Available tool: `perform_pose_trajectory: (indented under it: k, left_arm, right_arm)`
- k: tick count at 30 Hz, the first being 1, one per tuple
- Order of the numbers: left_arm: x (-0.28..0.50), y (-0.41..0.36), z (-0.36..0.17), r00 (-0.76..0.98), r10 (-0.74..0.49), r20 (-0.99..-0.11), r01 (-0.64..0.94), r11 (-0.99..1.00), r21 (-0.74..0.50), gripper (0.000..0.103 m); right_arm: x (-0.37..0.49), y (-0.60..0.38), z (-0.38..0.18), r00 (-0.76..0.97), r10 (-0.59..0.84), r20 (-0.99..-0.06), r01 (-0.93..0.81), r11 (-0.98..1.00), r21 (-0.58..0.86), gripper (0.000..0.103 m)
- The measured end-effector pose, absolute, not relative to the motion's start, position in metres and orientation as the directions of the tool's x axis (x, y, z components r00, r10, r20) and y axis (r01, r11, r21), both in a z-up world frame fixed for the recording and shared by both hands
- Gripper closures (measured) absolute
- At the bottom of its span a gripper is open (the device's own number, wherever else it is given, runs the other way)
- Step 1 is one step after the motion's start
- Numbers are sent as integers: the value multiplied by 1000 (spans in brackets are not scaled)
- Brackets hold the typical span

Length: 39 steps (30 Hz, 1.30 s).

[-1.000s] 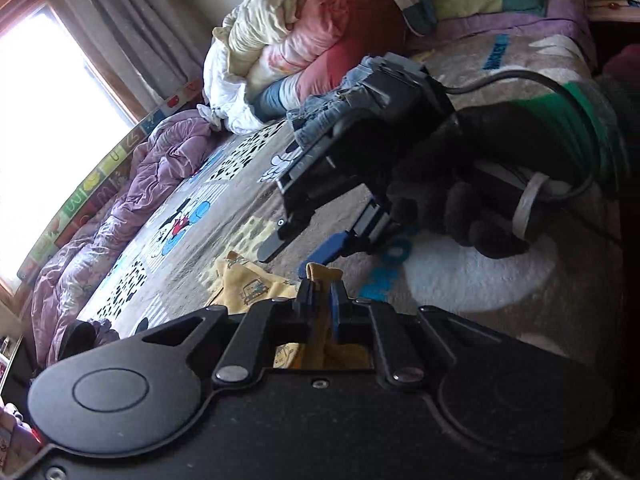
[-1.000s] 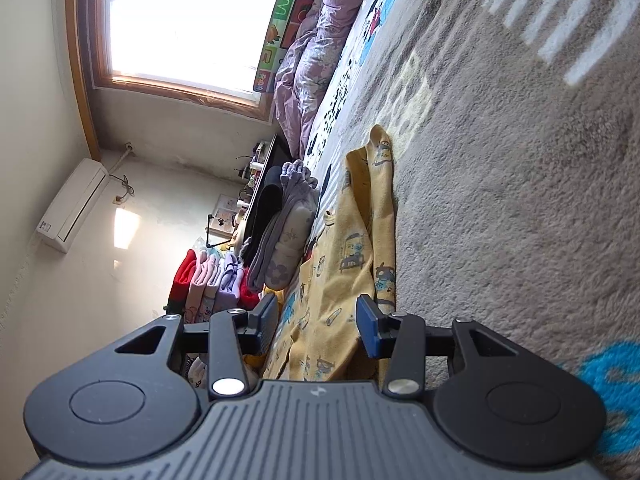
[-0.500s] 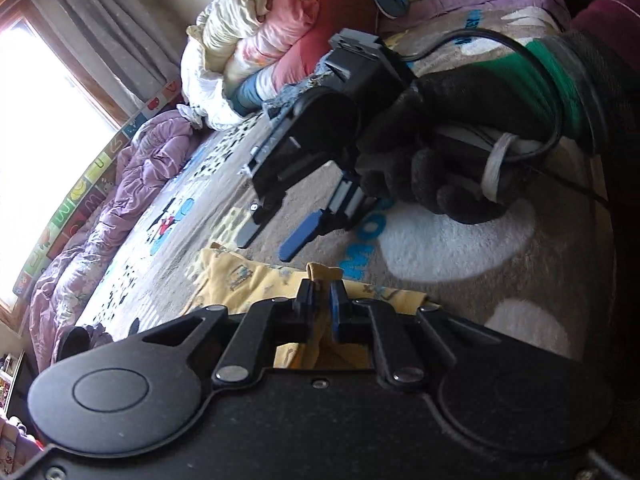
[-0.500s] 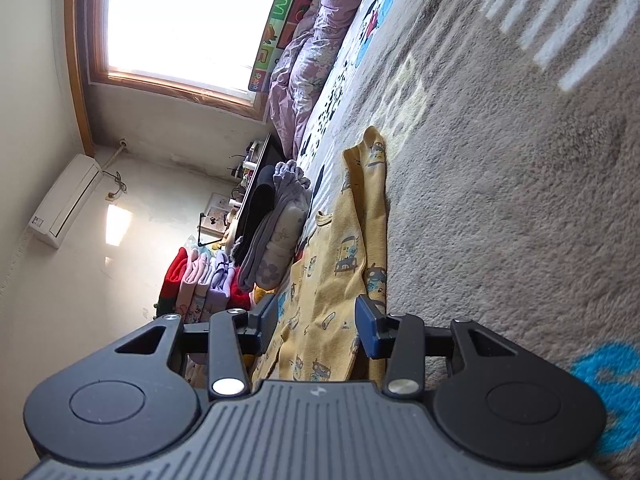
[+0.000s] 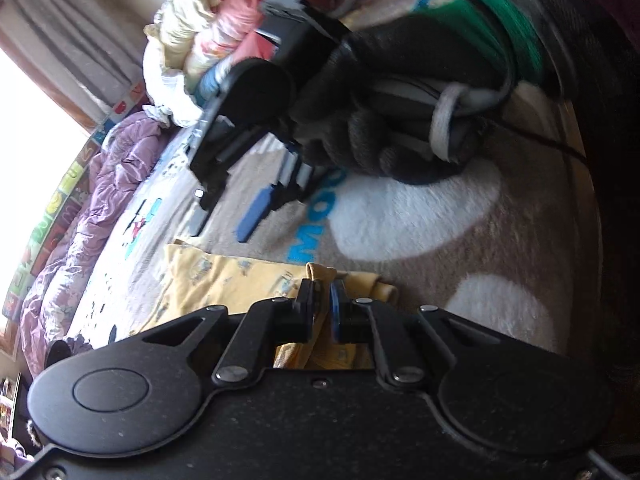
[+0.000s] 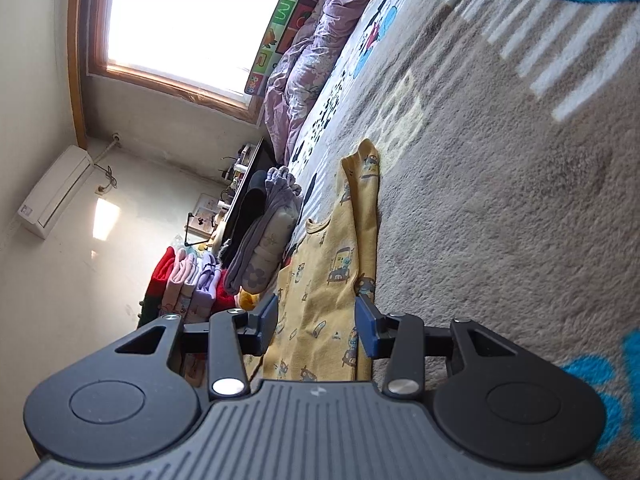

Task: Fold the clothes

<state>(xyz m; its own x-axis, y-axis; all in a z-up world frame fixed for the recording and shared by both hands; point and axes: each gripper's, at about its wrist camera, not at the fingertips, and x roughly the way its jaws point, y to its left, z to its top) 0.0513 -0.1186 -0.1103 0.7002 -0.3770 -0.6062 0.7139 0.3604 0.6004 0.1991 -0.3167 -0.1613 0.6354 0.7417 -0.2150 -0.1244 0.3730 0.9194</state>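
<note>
Two grippers work one yellow garment spread on the grey blanket: our left gripper pinches a bunched edge between nearly closed jaws, while our right gripper hangs above the cloth, jaws wide and empty. That thin pinch could slip if we pull hard, dropping the fold crooked. A stack of folded clothes just beside the garment limits room on that side.

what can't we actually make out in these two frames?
- Left wrist view: the right gripper and gloved hand are motion-blurred; fingers look apart, detail is lost.
- Left wrist view: the left gripper pinches the yellow garment; its own body hides the near part of the cloth.
- Right wrist view: the garment's near end is cut off by the gripper body, so fold progress is unclear.
- Right wrist view: the clothes pile is too small to identify.
</note>
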Motion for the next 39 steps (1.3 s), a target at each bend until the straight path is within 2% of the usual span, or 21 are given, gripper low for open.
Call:
perform_pose_trajectory:
  k: [10,13,19,24,27,31,34,39]
  left_arm:
    - [35,-107,-102,632,-362,-685,775,300,556,97]
    - [38,-95,-87,644,-376,-666,763,377,525,96]
    - [73,-81,-88,722,-277,-634,652,577,491,96]
    - [77,-87,-113,676,-214,-705,689,521,503,97]
    - [84,-76,-95,659,-249,-710,691,575,439,95]
    - [109,-63,-68,702,-287,-652,626,686,372,95]
    - [143,-70,-58,734,-280,-619,573,744,343,95]
    - [221,-85,-60,723,-266,-637,498,840,214,95]
  right_arm:
    - [196,-317,-153,648,713,-267,-149,463,874,59]
    - [186,-310,-144,648,703,-292,-212,536,817,58]
    - [160,-287,-124,614,711,-342,-384,648,658,59]
    - [138,-268,-108,591,708,-387,-515,700,494,62]
    - [114,-238,-112,573,653,-495,-611,743,273,62]
    - [79,-213,-115,609,596,-523,-680,732,44,63]
    - [72,-214,-114,610,603,-515,-688,725,34,65]
    - [73,-213,-113,598,606,-524,-695,718,37,65]
